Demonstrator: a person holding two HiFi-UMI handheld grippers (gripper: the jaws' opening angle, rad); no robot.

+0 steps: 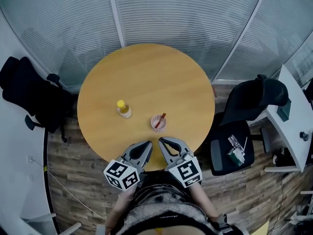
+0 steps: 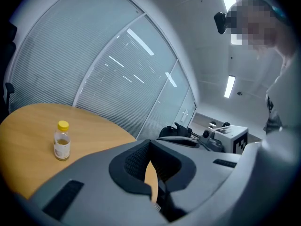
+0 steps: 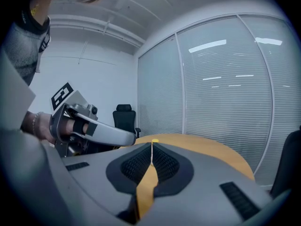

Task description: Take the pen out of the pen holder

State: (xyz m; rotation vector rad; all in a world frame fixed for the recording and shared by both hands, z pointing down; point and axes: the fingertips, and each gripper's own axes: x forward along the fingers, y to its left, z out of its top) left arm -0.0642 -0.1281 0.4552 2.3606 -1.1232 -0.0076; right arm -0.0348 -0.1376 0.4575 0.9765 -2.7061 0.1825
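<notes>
A small pink pen holder stands on the round wooden table, near its front edge, with a reddish pen leaning out of it. Both grippers hover at the front rim, just short of the holder. My left gripper is shut and empty; in the left gripper view its jaws meet at the tips. The right gripper is also shut with nothing in it, its pads closed together. The pen holder is hidden in both gripper views.
A clear bottle with a yellow cap stands left of the holder, also visible as the bottle in the left gripper view. Black office chairs stand at the right and left. Glass walls with blinds lie behind; a white desk sits far right.
</notes>
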